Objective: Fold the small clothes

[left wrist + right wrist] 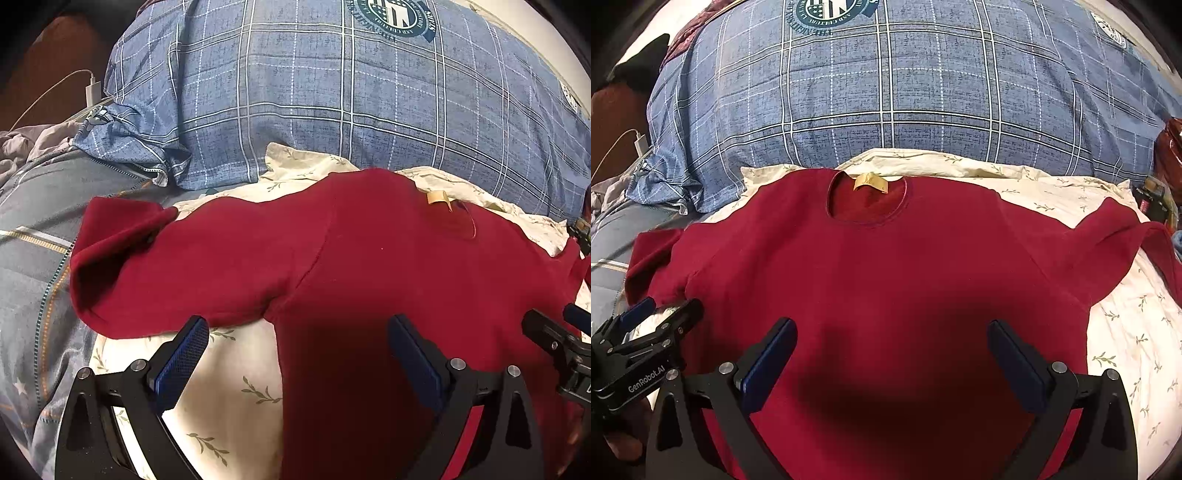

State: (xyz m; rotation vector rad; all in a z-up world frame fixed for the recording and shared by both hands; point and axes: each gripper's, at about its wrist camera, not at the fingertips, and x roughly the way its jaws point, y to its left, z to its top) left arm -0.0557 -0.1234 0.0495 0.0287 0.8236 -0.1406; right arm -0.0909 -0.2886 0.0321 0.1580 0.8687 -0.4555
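Observation:
A dark red short-sleeved shirt (879, 266) lies spread flat, front up, on a cream leaf-print sheet (1126, 332), its neck hole with a tan label (870, 181) at the far side. My right gripper (892, 328) is open and empty, hovering over the shirt's middle. My left gripper (297, 325) is open and empty above the shirt's left side, just below the left sleeve (122, 266). The left gripper also shows in the right wrist view (661, 312) at the shirt's left edge. The right gripper's tip shows at the right edge of the left wrist view (550, 332).
A big blue plaid pillow (905, 92) lies behind the shirt. A grey-blue quilt (33, 236) lies to the left. A white charger with cable (92, 90) sits at the far left. Dark items (1156, 199) sit at the far right edge.

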